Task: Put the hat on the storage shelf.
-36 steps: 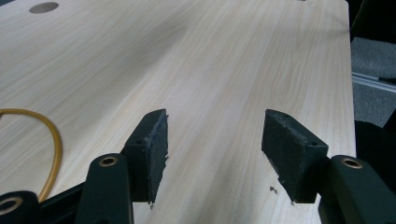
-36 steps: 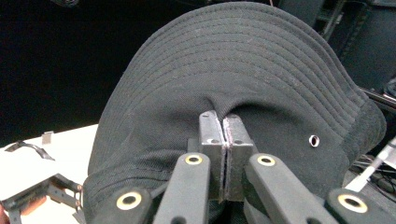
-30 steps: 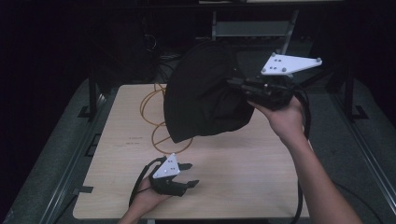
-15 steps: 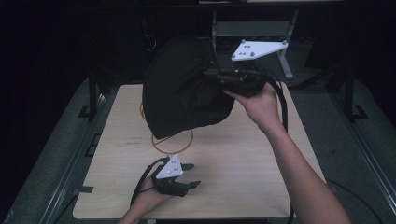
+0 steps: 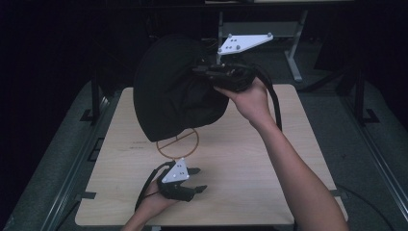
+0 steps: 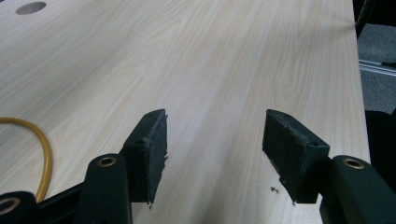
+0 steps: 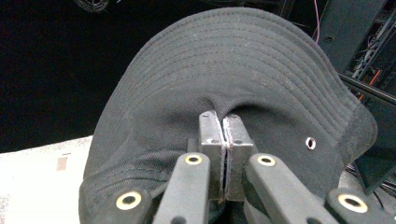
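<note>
A black hat (image 5: 175, 89) hung in the upper middle of the high view, lifted clear of the table (image 5: 250, 163) and covering part of its far left side. It was a soft bucket hat with rows of stitching round the brim and a small metal eyelet (image 7: 310, 143), seen at the right of the right gripper view. Whether anything lay inside the hat could not be told; its opening faced away from the cameras.

The right gripper (image 5: 204, 72) sat at the upper centre of the high view, held up by the person's right hand (image 5: 250, 98), its grey plate (image 5: 243, 44) above it and a black cable looping down beside the wrist. In the right gripper view its jaws stood pressed together at the lower middle of the frame, pinching a fold of the hat's cloth, which puckered just above the pads (image 7: 210, 135).

The left gripper (image 5: 195, 179) rested low on the table at the lower middle of the high view, held by the left hand (image 5: 154, 204). In the left gripper view its jaws stood well apart with bare wood between them, gripping nothing, their pads (image 6: 152, 149) worn and frayed.

An orange ring (image 5: 177, 143) lay flat on the table just below the hat, partly hidden by it; its curve showed at the left edge of the left gripper view. A round hole (image 6: 31, 7) sat in the tabletop at the upper left of that view.
</note>
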The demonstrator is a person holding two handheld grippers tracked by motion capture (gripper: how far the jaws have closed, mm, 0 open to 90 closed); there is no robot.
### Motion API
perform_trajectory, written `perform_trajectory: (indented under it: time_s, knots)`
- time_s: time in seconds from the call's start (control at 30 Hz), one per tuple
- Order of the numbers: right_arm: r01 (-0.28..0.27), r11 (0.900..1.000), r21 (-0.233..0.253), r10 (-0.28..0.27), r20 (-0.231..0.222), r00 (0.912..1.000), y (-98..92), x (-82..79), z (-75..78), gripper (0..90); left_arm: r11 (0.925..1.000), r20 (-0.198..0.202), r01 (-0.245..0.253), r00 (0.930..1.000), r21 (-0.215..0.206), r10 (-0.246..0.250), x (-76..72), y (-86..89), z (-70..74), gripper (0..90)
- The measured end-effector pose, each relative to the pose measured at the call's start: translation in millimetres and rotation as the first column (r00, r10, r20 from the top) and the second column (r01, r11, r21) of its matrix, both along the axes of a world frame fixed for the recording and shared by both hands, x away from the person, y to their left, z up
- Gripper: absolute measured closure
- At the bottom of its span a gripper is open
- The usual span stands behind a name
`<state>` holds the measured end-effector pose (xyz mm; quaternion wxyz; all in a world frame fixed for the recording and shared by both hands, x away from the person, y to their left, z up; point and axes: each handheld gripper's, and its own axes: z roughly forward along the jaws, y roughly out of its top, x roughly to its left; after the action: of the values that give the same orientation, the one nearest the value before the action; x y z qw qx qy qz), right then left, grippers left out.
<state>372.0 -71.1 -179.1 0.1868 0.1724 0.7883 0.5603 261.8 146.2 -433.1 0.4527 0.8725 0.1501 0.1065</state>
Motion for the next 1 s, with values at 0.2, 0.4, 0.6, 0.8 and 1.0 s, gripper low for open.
perform_trajectory:
  time_s: [0.2,0.4,0.6,0.8,1.0]
  knots:
    - [0.004,1.0,-0.002,-0.004,-0.008,1.0,8.2,7.2,0.7,88.4,1.0,-0.006,0.0,1.0,0.003,0.0,0.8,1.6,-0.3,39.7]
    - [-0.001,1.0,-0.003,0.001,-0.017,0.9999,20.1,15.1,1.1,88.4,1.0,-0.003,-0.006,1.0,0.0,0.006,1.2,2.4,0.0,39.7]
    - [-0.003,1.0,-0.004,0.003,-0.018,0.9998,31.8,21.7,3.3,88.4,1.0,0.004,0.004,1.0,0.002,-0.004,0.2,0.5,0.4,39.7]
    - [-0.004,1.0,-0.007,0.004,-0.032,0.9995,42.4,32.3,2.3,88.4,0.9998,0.006,0.018,0.9998,0.004,-0.018,-2.0,-4.0,-0.6,39.7]
    - [0.013,1.0,-0.013,-0.013,-0.051,0.9986,49.4,45.9,0.7,88.3,0.999,0.011,0.037,0.9993,0.026,-0.037,-3.4,-8.2,-1.2,39.7]
